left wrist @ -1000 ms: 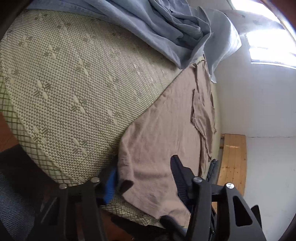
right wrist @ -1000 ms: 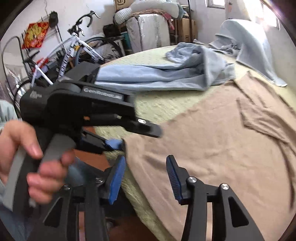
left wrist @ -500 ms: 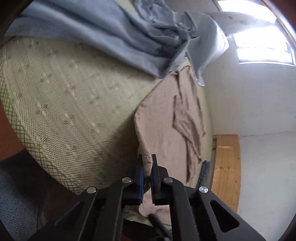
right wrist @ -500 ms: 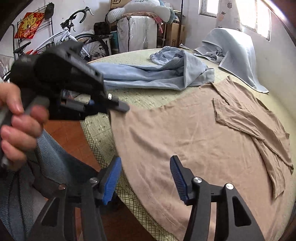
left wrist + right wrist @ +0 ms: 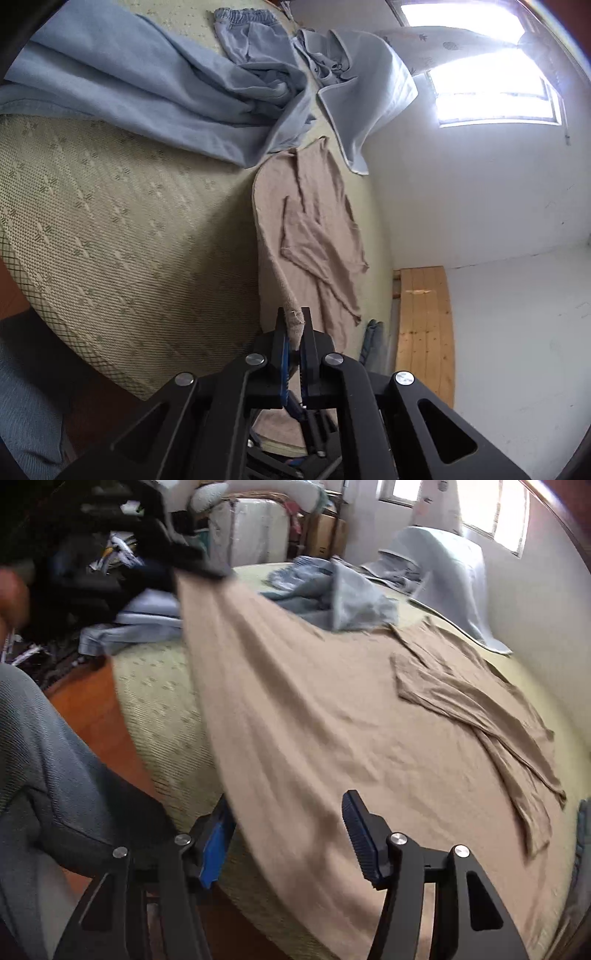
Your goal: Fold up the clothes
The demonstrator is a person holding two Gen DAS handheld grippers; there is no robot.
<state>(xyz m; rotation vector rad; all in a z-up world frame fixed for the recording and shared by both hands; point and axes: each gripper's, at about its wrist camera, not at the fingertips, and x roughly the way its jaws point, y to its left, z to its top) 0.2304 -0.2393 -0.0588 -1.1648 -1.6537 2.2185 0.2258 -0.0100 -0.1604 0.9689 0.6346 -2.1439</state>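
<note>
A tan long-sleeved shirt (image 5: 332, 716) lies spread over the near part of a bed whose woven, pale green mat (image 5: 110, 229) shows bare beside it. One sleeve (image 5: 480, 716) is folded across the body of the shirt and runs diagonally toward the hem. The far end of the garment lies flat on the mat, while its near corner (image 5: 293, 321) is lifted off the surface, so the cloth rises in a taut slope from the bed up to that corner.

The left tongs (image 5: 293, 332) are clenched on this raised corner, with a small fold of tan fabric pinched between the blue-lined pads. In the right wrist view the same left tongs (image 5: 192, 563) appear blurred at the upper left, with the fabric stretching down from them; part of a hand (image 5: 11, 594) shows at the frame's left edge.

The right tongs (image 5: 284, 834) are released, their pads spread wide apart over the near hem of the shirt. One pad sits just at the shirt's side edge and the other over the cloth; whether either touches it cannot be told.

Beyond the shirt, a rumpled pile of light blue clothes (image 5: 166, 85) covers the far part of the bed, its edge overlapping the shirt's far end. A pale grey-blue cloth (image 5: 450, 576) drapes toward the white wall (image 5: 480, 206) under a bright window (image 5: 491, 88). A wooden board (image 5: 424, 328) stands along the wall at the bed's side. A trouser leg in grey-blue fabric (image 5: 44, 760) fills the lower left of the right wrist view, above a reddish floor (image 5: 96, 709).
</note>
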